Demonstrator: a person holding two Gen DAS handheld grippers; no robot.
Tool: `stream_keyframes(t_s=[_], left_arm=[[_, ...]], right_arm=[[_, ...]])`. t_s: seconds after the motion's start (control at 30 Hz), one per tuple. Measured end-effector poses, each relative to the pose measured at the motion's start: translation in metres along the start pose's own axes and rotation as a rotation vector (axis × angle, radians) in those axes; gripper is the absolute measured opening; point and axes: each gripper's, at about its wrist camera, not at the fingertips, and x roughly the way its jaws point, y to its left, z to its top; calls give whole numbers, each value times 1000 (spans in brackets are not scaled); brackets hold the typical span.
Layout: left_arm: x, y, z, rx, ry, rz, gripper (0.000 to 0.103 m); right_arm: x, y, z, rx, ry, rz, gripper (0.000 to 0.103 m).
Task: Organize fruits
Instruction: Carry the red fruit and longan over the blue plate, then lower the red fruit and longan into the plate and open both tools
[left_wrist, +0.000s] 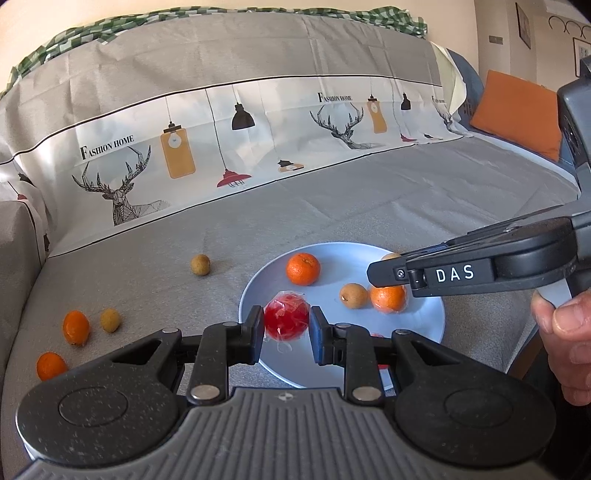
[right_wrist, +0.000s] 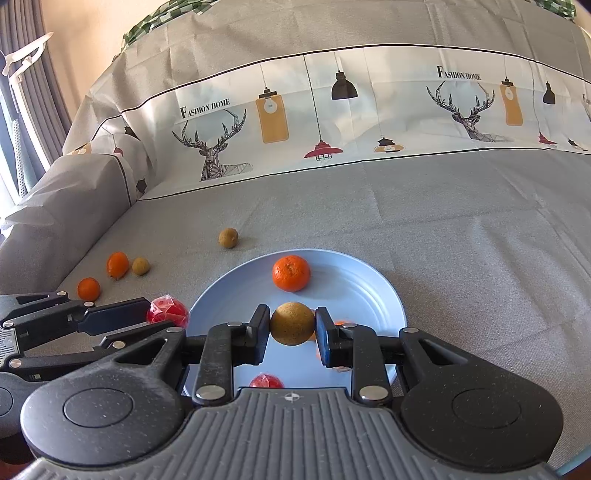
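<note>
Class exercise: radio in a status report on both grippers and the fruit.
Left gripper shut on wrapped red fruit, over blue plate. Right gripper shut on brown fruit. Four fruits loose on sofa. Nothing blocking.

Left claw (left_wrist: 286, 325) — red wrapped fruit (left_wrist: 286, 320) gripped

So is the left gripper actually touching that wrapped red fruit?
Touching. In the left wrist view the left gripper has both pads pressed against the sides of the wrapped red fruit, with no gap on either side, above the blue plate.
</note>
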Motion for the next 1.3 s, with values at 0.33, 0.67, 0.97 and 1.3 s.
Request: stream_keyframes(t_s=[0.33, 0.67, 0.97, 1.3], left_arm=[[1, -1, 0, 9, 3, -5, 28], [1, -4, -2, 18, 6, -10, 28], [1, -6, -3, 29, 8, -13, 22], [2, -6, -3, 27, 13, -13, 22]], right_arm=[[0, 2, -2, -7, 3, 0, 28], [2, 3, -2, -16, 10, -1, 28], [3, 3, -4, -23, 15, -1, 28], [4, 5, -5, -26, 27, -5, 28]])
